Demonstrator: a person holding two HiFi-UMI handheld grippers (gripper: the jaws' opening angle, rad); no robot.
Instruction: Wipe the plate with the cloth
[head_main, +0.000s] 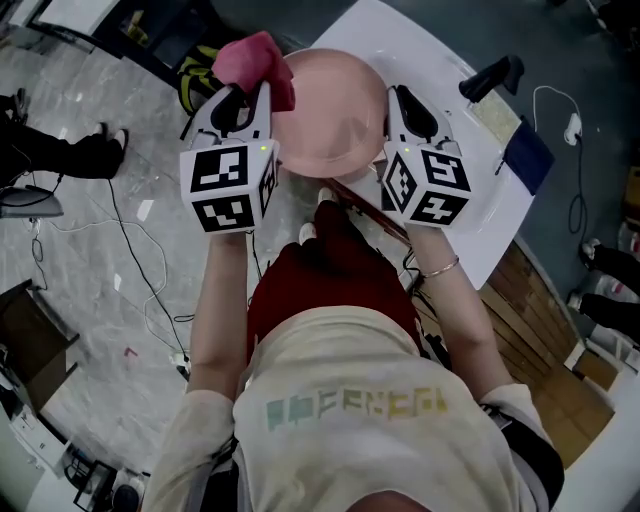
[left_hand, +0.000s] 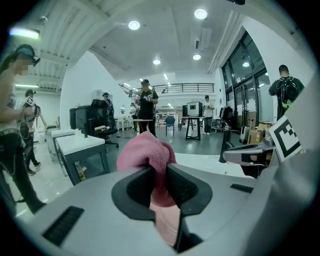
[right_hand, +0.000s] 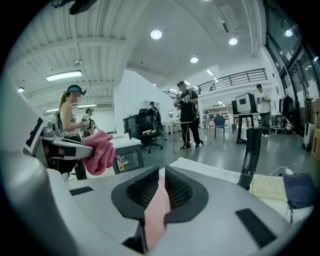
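A pale pink plate (head_main: 330, 112) is held up above the white table's edge, seen edge-on as a pink strip (right_hand: 156, 212) between the right jaws. My right gripper (head_main: 392, 100) is shut on the plate's right rim. The pink cloth (head_main: 255, 65) is bunched at the plate's upper left rim, and my left gripper (head_main: 250, 100) is shut on it. In the left gripper view the cloth (left_hand: 147, 157) bulges above the jaws with the plate's rim (left_hand: 167, 222) just below. In the right gripper view the cloth (right_hand: 100, 150) hangs from the left gripper at the left.
A white table (head_main: 440, 60) lies beyond the plate with a black stand (head_main: 492, 76), a yellowish sponge (head_main: 497, 118) and a dark blue cloth (head_main: 527, 152) at its right. Cables (head_main: 130, 250) trail over the marble floor at left. Several people stand around the hall (left_hand: 146, 105).
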